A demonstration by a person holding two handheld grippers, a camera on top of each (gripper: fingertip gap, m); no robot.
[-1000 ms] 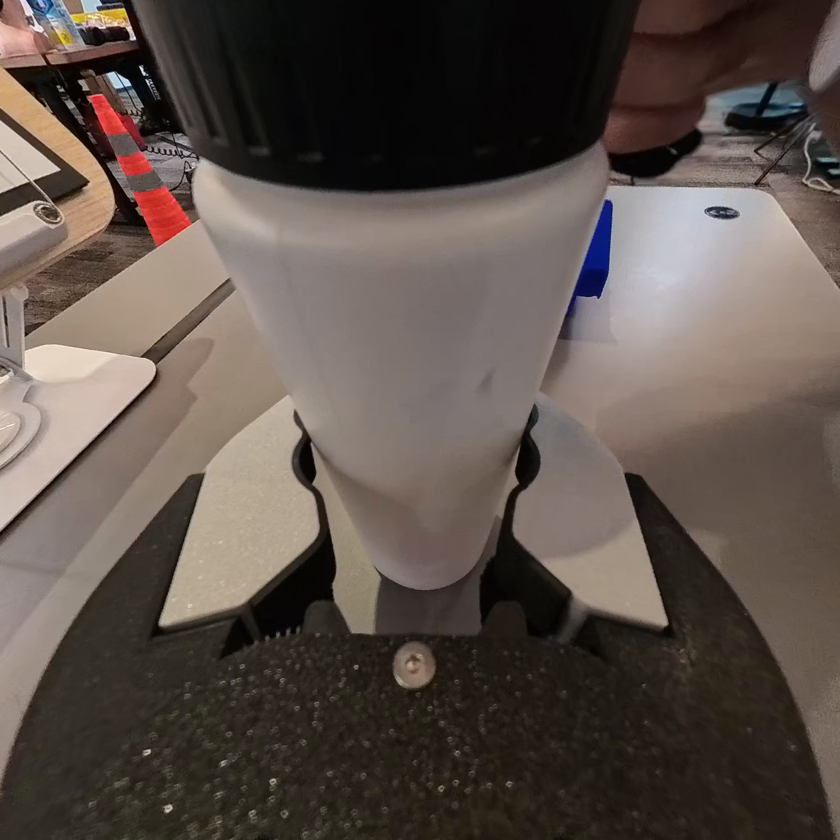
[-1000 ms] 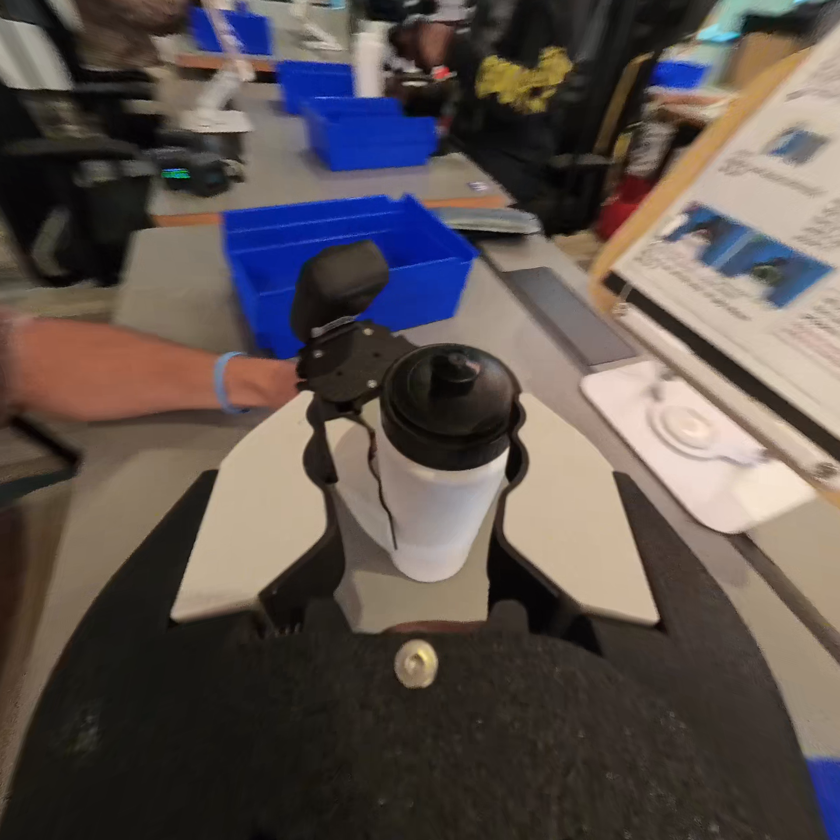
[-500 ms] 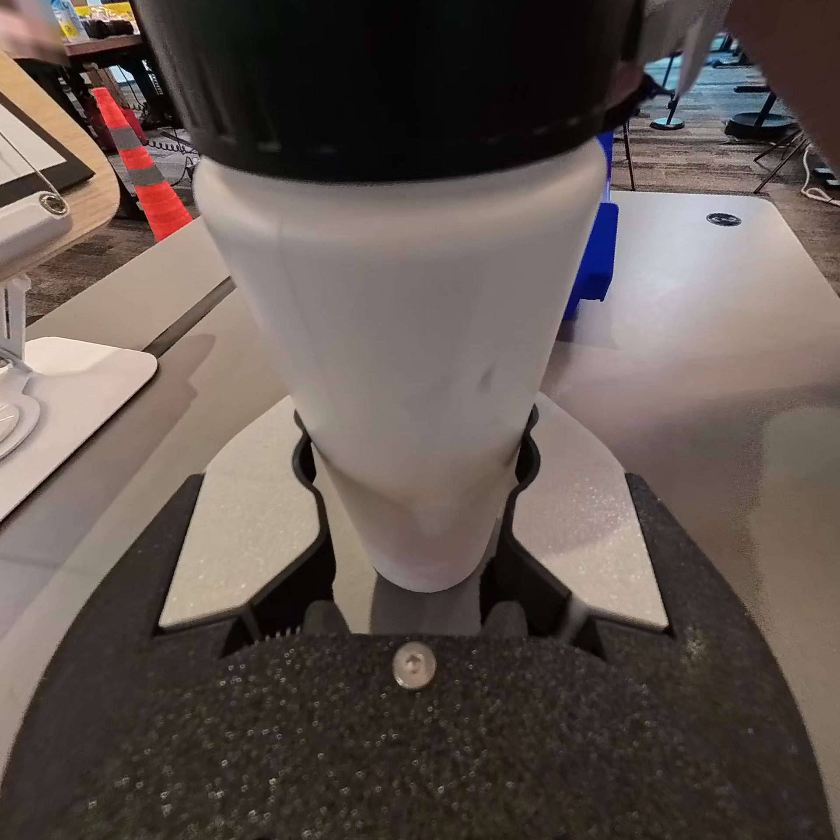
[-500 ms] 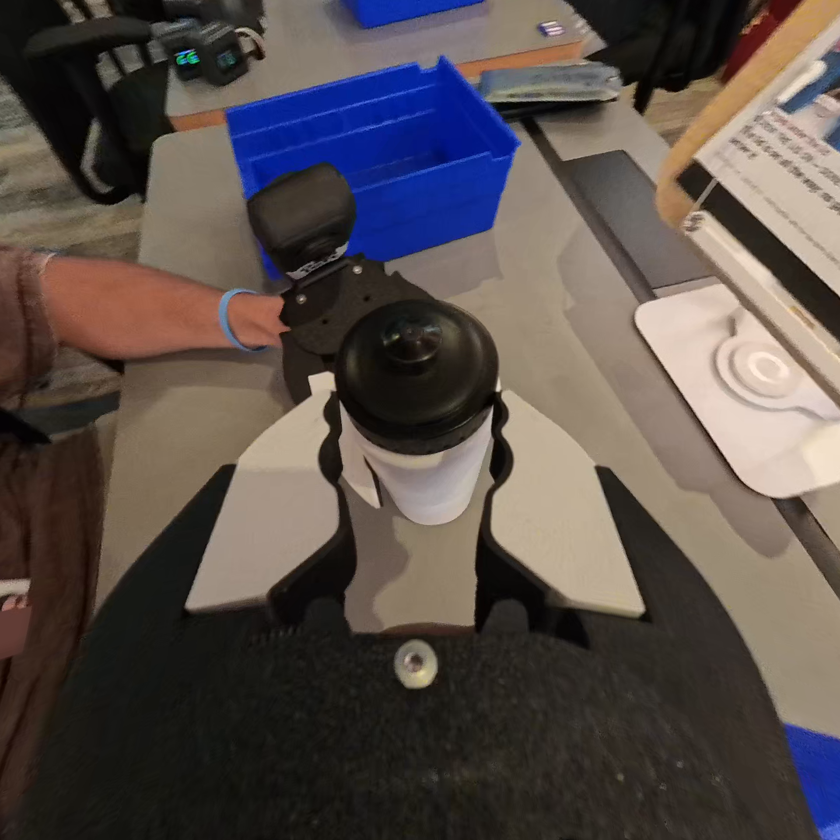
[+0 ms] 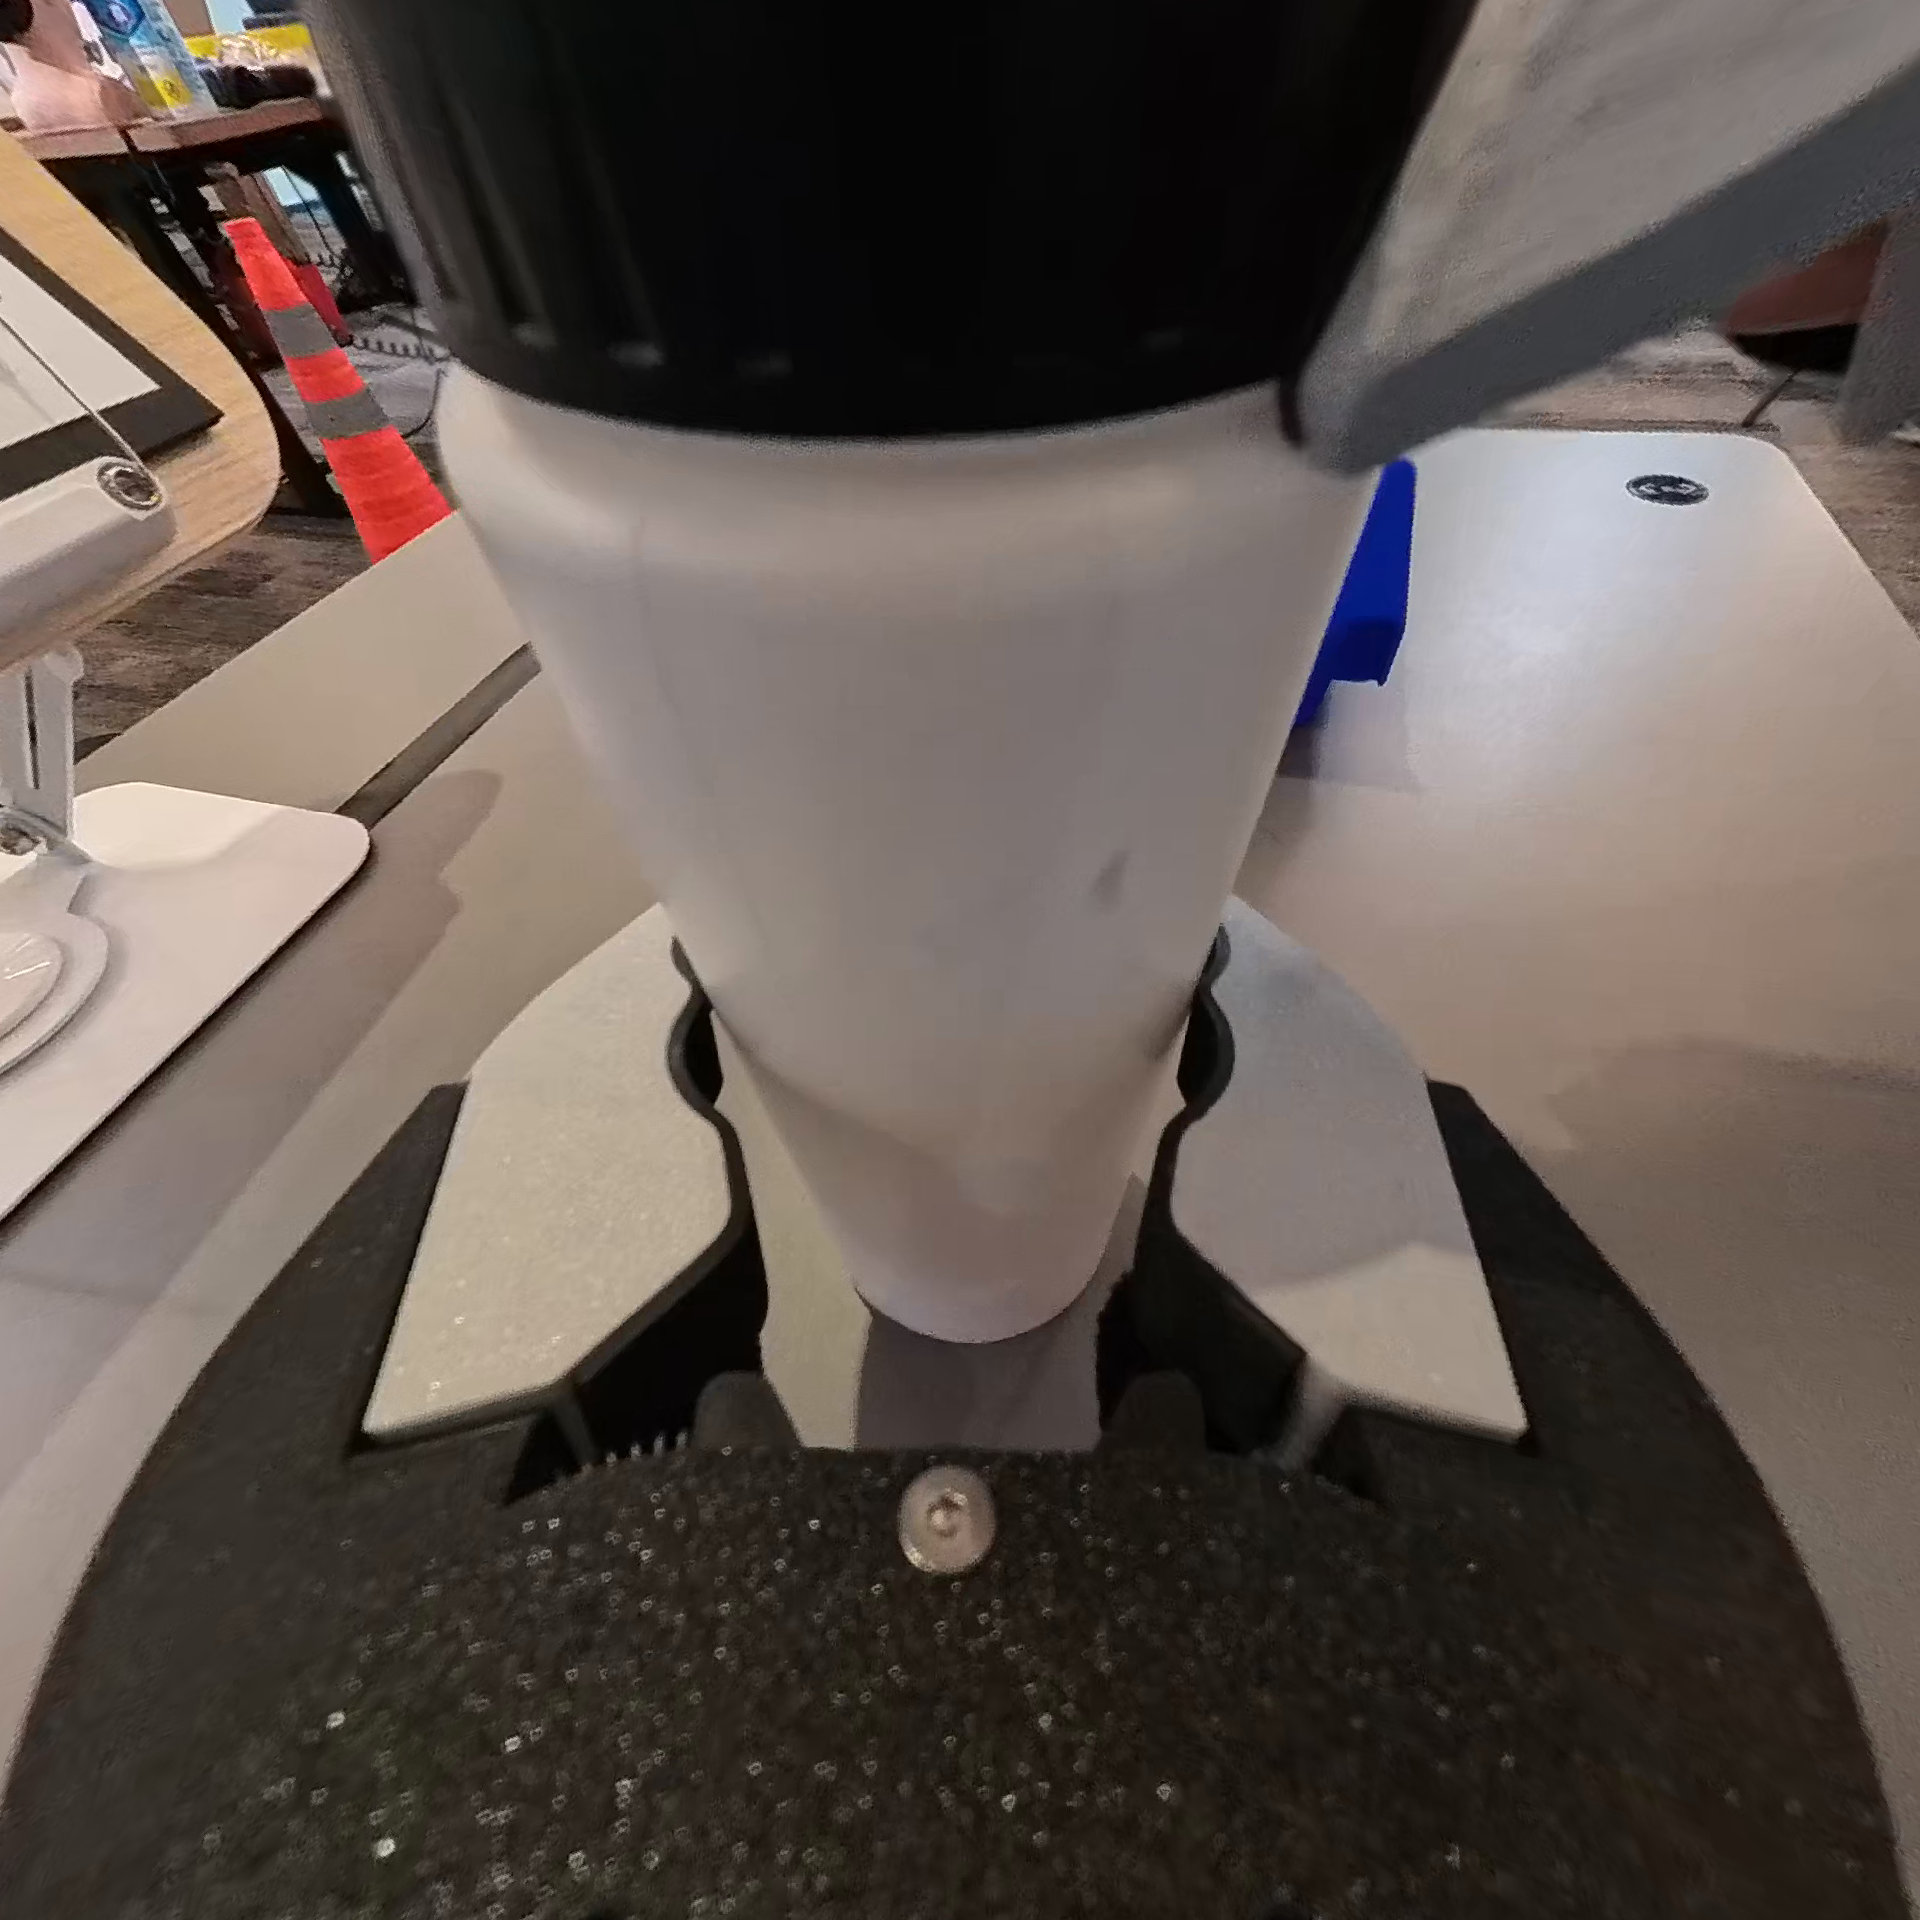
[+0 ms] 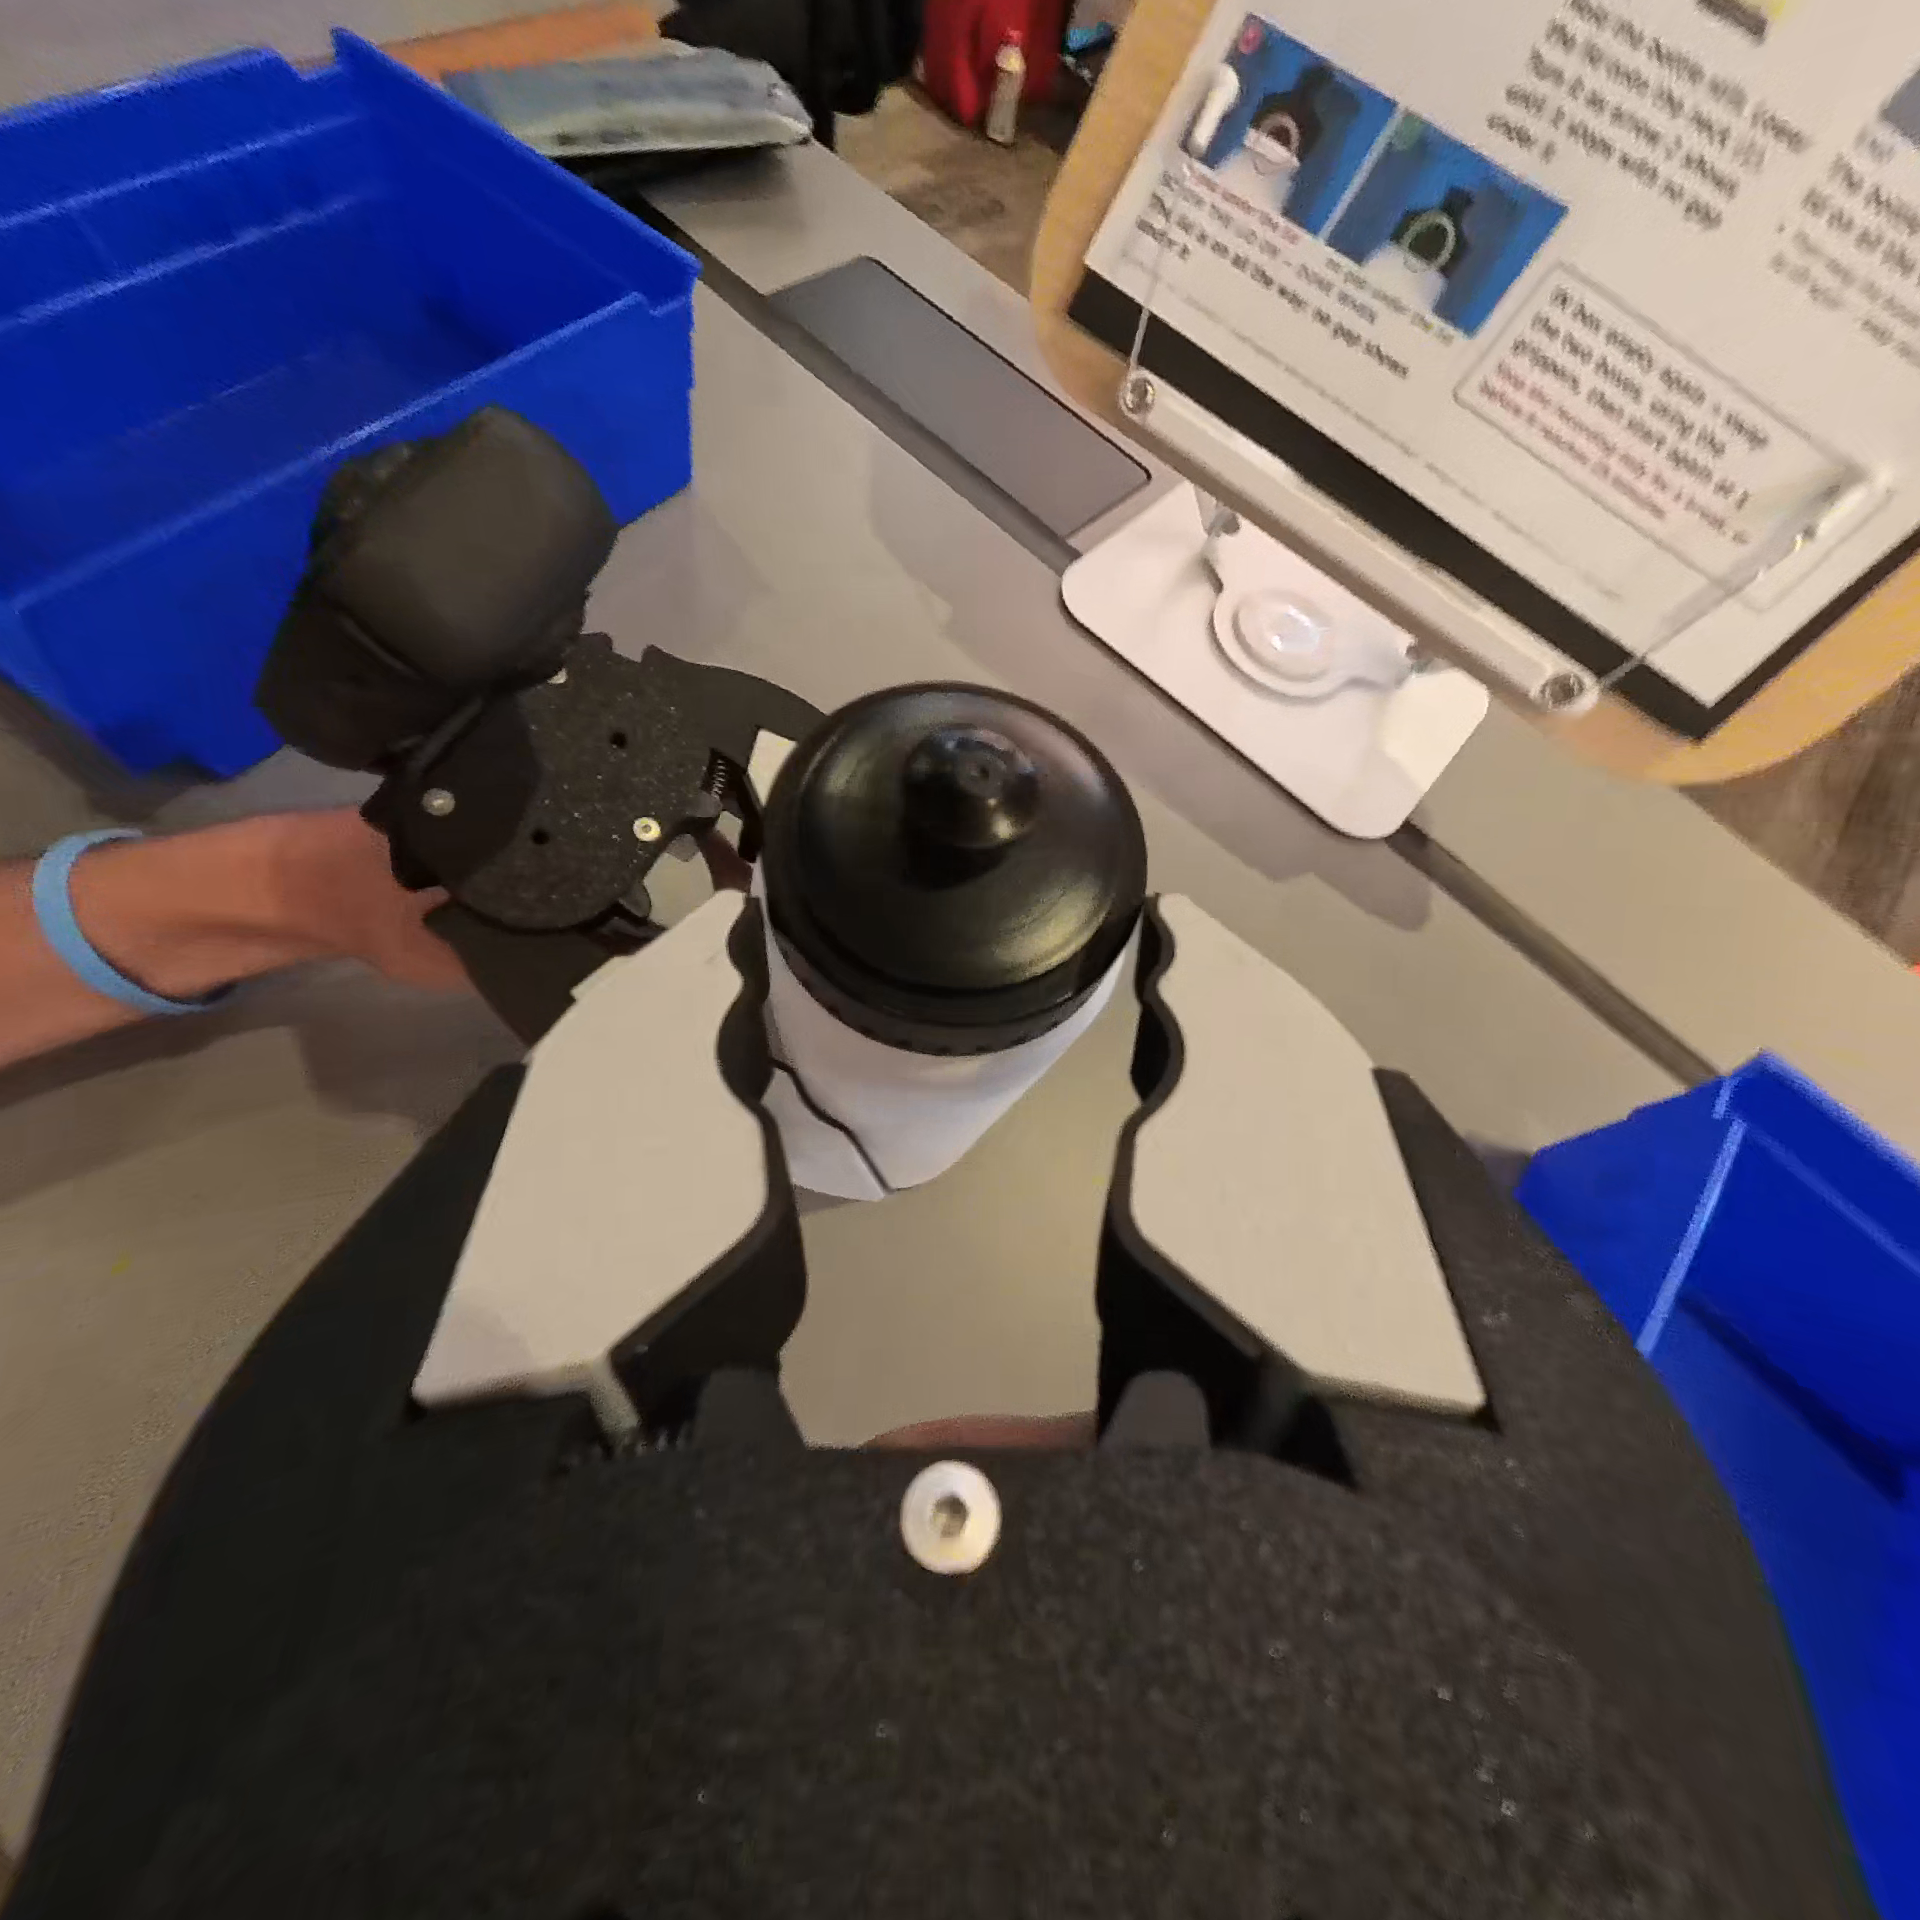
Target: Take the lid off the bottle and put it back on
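The white bottle is standing upright on the grey desk, and its black lid is sitting on its neck. The left tongs are gripping the bottle's white body low down, with a finger pressing against each side of it. The person's left hand, wearing a blue wristband, is holding those tongs just left of the bottle.

The right tongs are coming at the bottle from above, their two fingers standing on either side of the lid. A visible gap is showing between the right finger and the lid, so these tongs are standing open around the lid rather than clamping it. Whether the left finger is touching the lid is not something I can tell.

Behind the bottle and to its left a blue bin is sitting on the desk. To the bottle's right a white stand is carrying an instruction board. A second blue bin is lying nearer, right of the bottle. Far beyond the bottle an orange cone is standing on the floor
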